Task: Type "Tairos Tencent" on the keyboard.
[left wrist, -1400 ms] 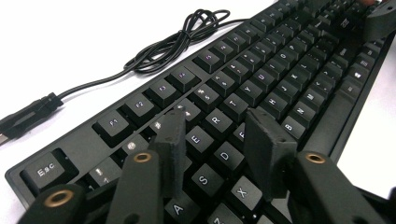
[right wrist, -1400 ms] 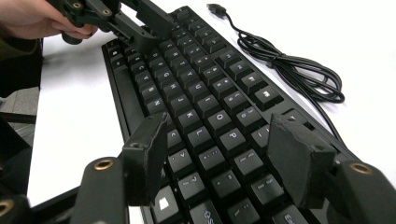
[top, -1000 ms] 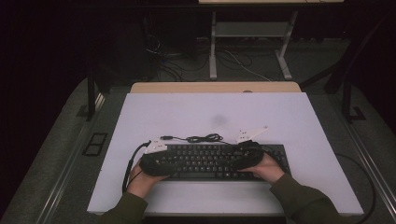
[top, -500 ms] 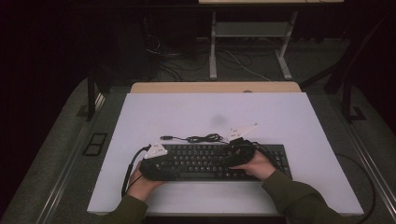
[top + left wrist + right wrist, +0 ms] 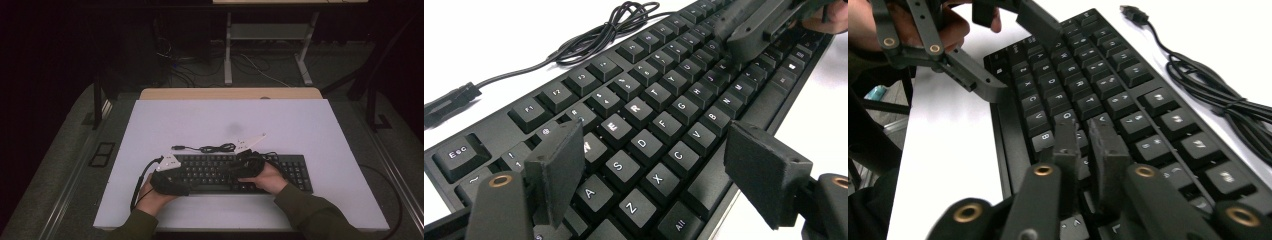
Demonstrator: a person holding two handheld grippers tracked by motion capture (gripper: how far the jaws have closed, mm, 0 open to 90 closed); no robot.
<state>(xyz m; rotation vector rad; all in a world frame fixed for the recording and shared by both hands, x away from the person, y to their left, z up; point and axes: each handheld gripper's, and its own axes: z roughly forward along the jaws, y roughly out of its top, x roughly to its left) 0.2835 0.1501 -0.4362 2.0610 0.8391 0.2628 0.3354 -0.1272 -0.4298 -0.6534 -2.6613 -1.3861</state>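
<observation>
1. Right gripper (image 5: 1083, 135): its jaws have just been closing and now stand clenched, pads nearly together, tips down among the middle keys of the black full-size plastic keyboard (image 5: 240, 172). Whether a keycap is pinched between them cannot be told. Since a second ago this gripper has shifted left, from the keyboard's right end to its middle.
2. Left gripper (image 5: 651, 165): its jaws have just been opening and stand released, wide apart above the letter keys at the keyboard's left end; nothing is gripped. Its position is unchanged.
3. Judgement: hold on the keyboard ends has been given up; work now looks directed at individual keys, the right gripper acting.
4. Keyboard position: flat on the white table top (image 5: 300, 120), near the person's edge, slightly right of centre.
5. Black coiled USB cable (image 5: 212, 148) lies just beyond the keyboard's far edge, close to the right gripper: snag risk.
6. Open room: broad bare surface far and right; little margin toward the near edge.
</observation>
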